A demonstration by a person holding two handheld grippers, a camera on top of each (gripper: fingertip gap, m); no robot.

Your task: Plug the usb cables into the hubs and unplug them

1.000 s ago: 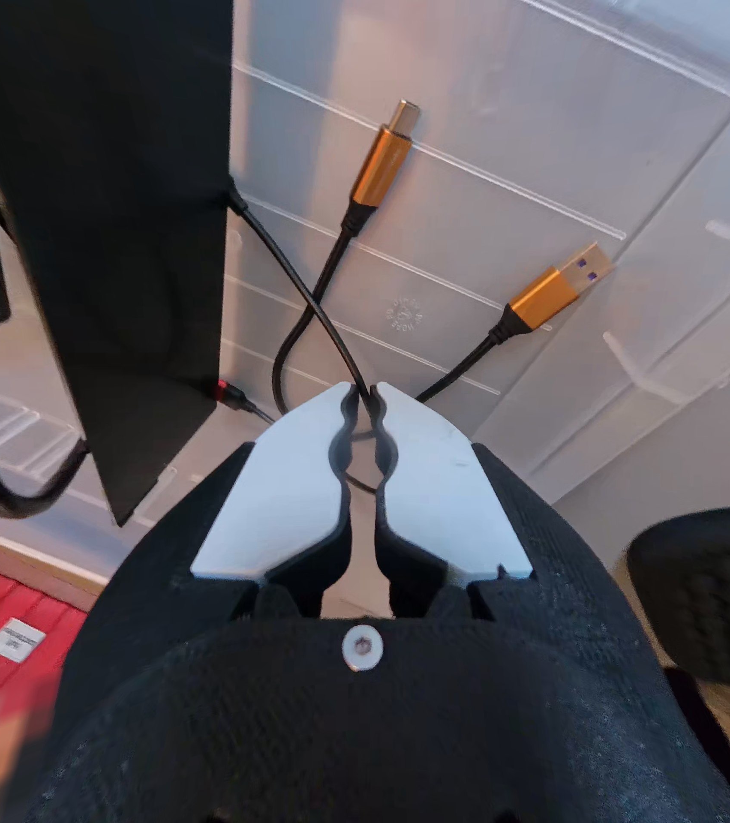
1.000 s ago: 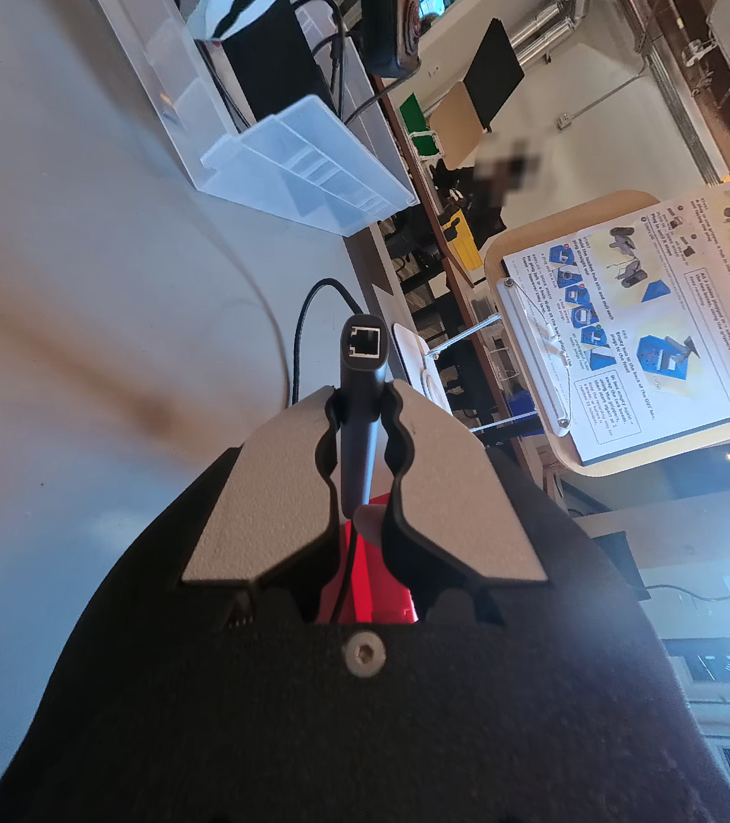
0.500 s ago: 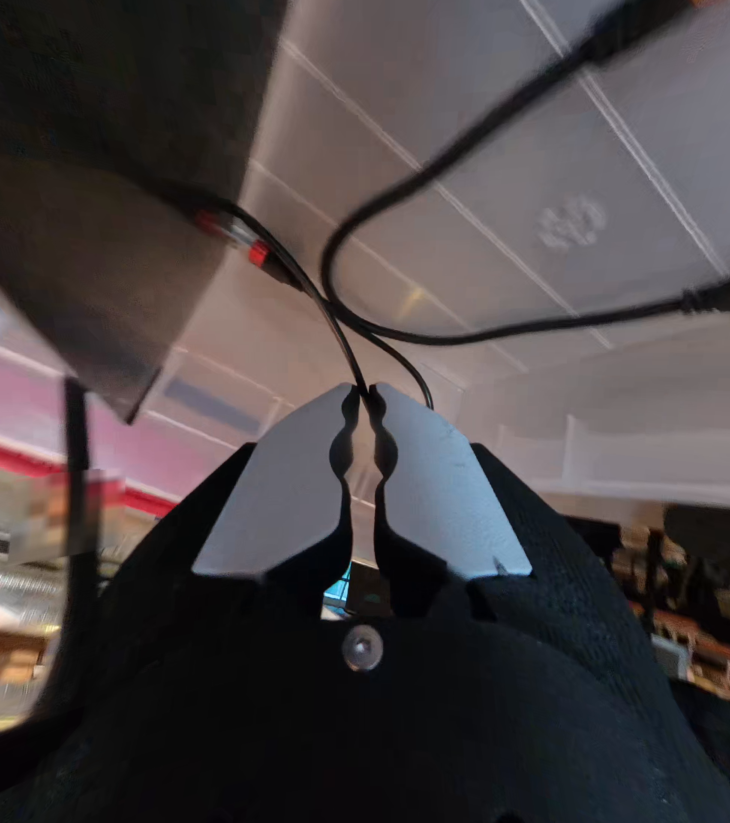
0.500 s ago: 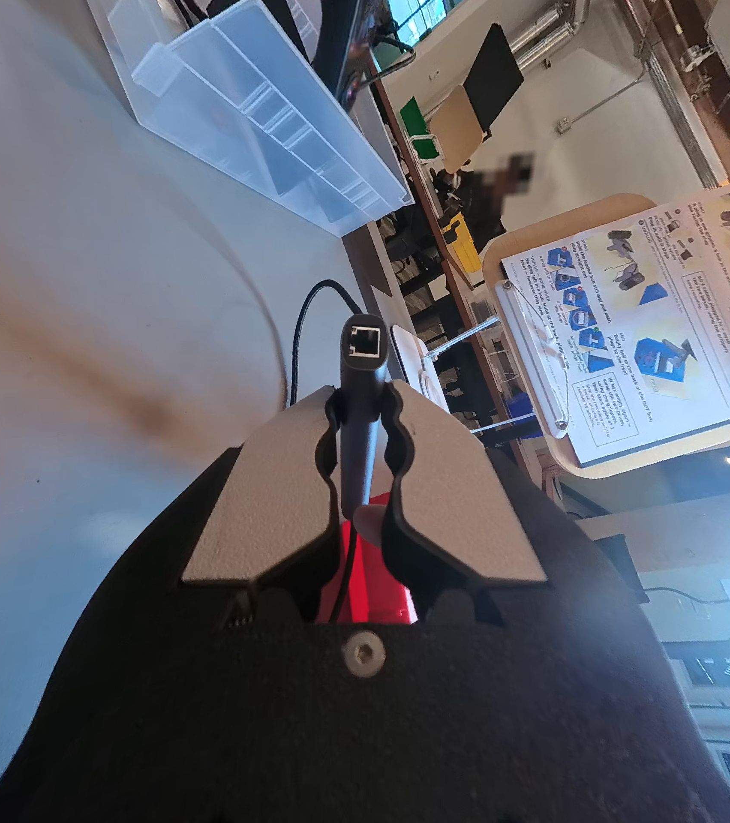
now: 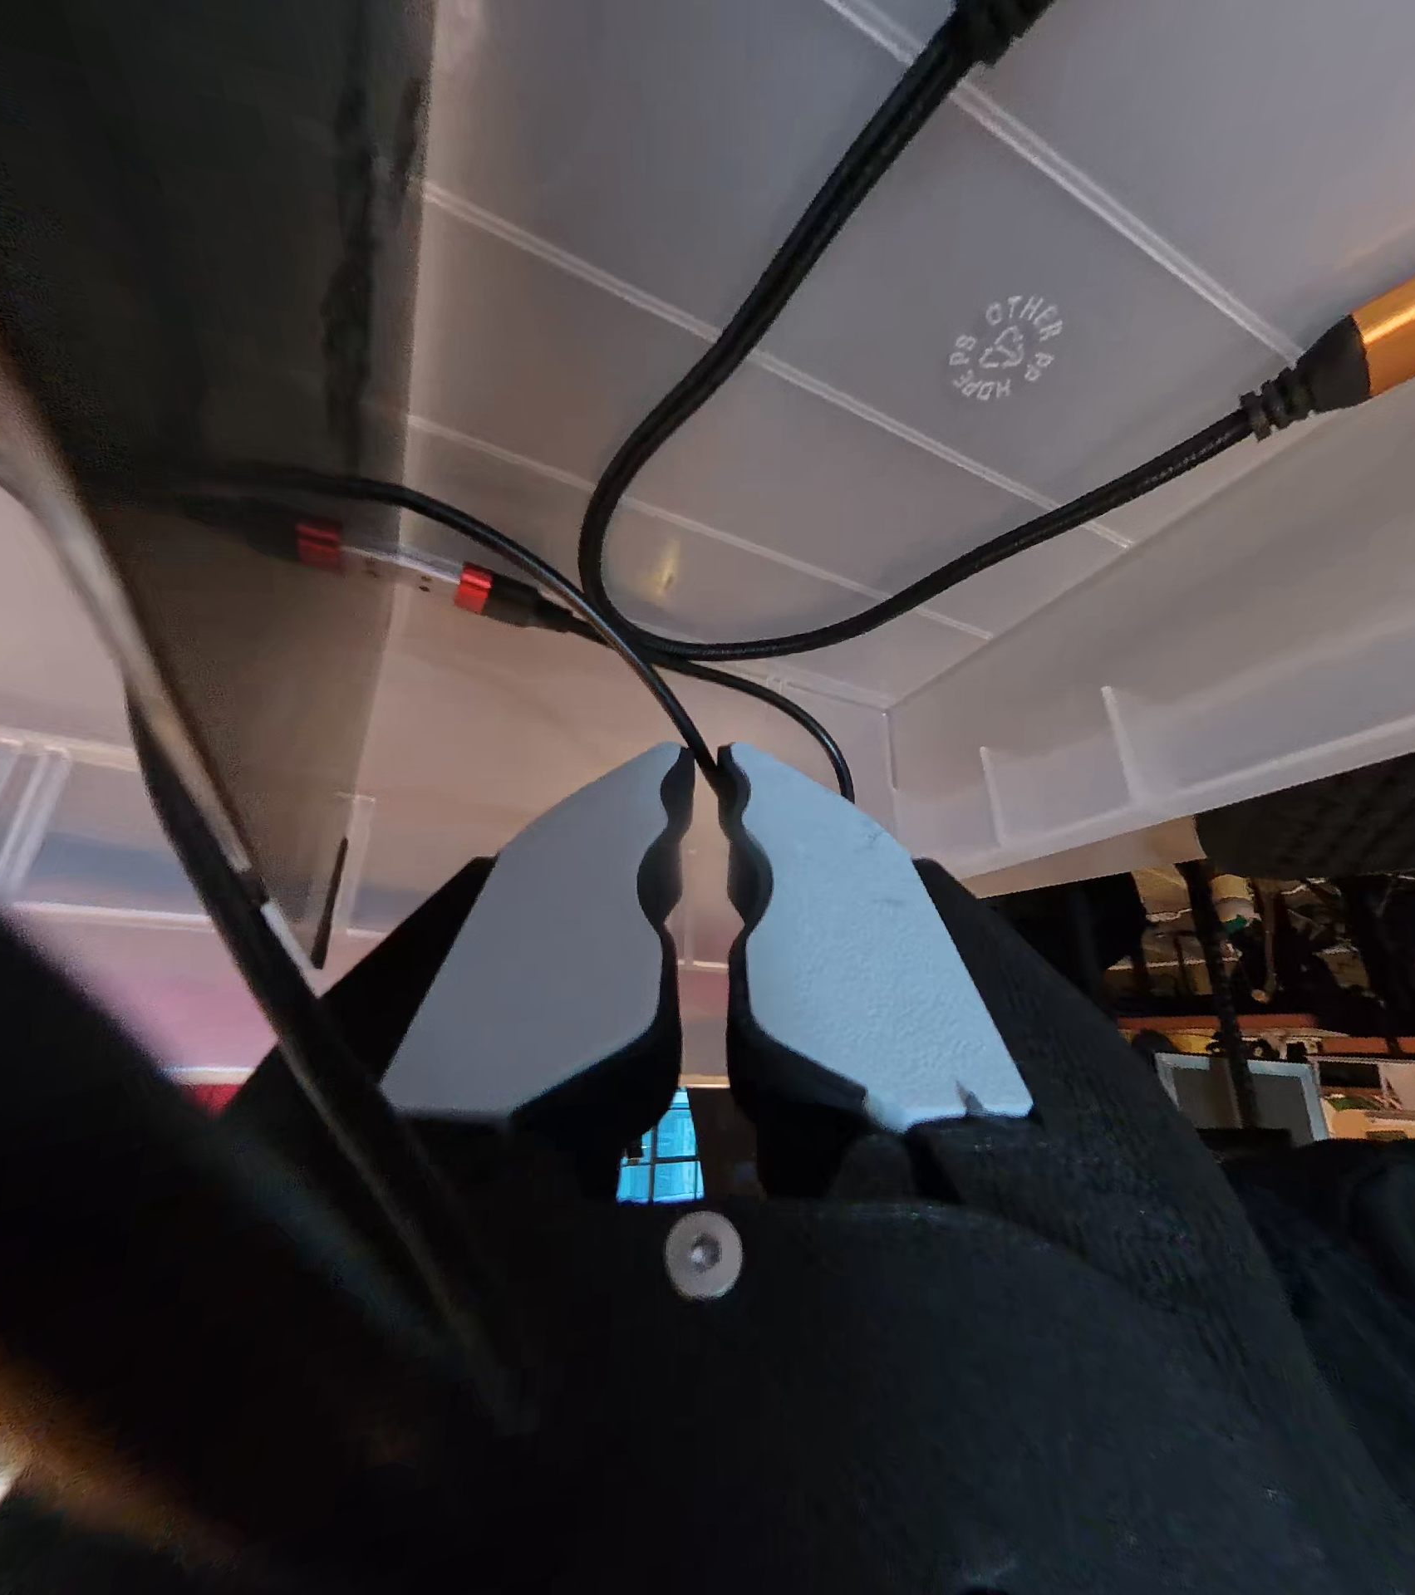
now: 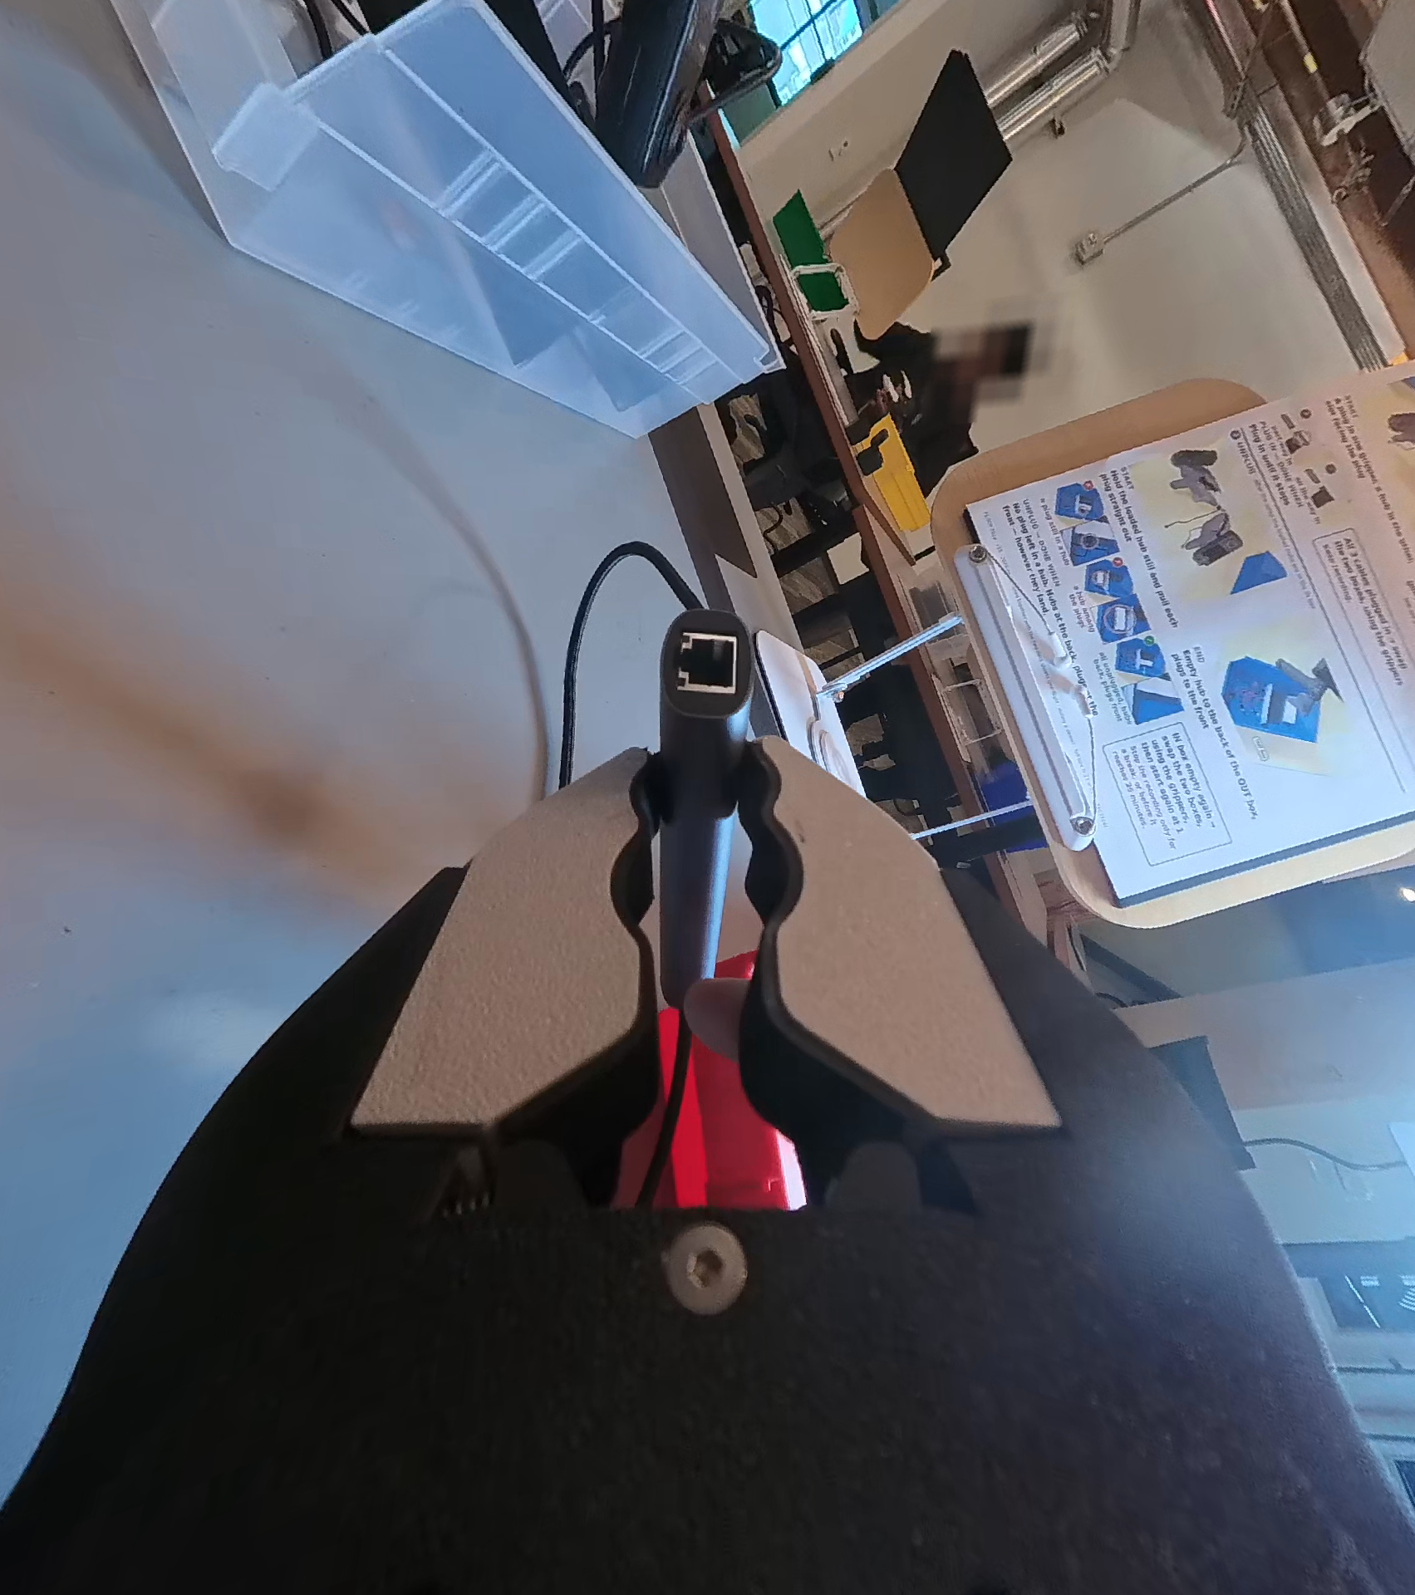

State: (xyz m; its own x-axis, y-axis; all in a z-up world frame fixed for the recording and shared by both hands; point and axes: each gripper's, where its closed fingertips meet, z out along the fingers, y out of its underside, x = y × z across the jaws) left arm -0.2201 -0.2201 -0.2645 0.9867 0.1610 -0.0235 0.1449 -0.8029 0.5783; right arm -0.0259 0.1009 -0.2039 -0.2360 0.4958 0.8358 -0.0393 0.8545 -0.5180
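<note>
left wrist view: left claw [image 5: 705, 759] pinches a thin black cable [image 5: 600, 621] by the cord, near its red-banded plug [image 5: 479, 587] over the clear bin [image 5: 1032, 259]; the plug could swing. right claw [image 6: 699, 781], above the tabletop [image 6: 168, 604], clamps the dark hub [image 6: 699, 777], which might twist.

hub [image 6: 697, 777] between right gripper [image 6: 699, 781] jaws, clear bin [image 6: 462, 216] beyond on table [image 6: 125, 604], thin cable [image 5: 643, 665] pinched at left gripper [image 5: 705, 764] tips, possibly inside bin

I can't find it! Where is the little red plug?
Left wrist view, left of centre: the red plug lies in the clear plastic bin, beside the black panel.
</note>
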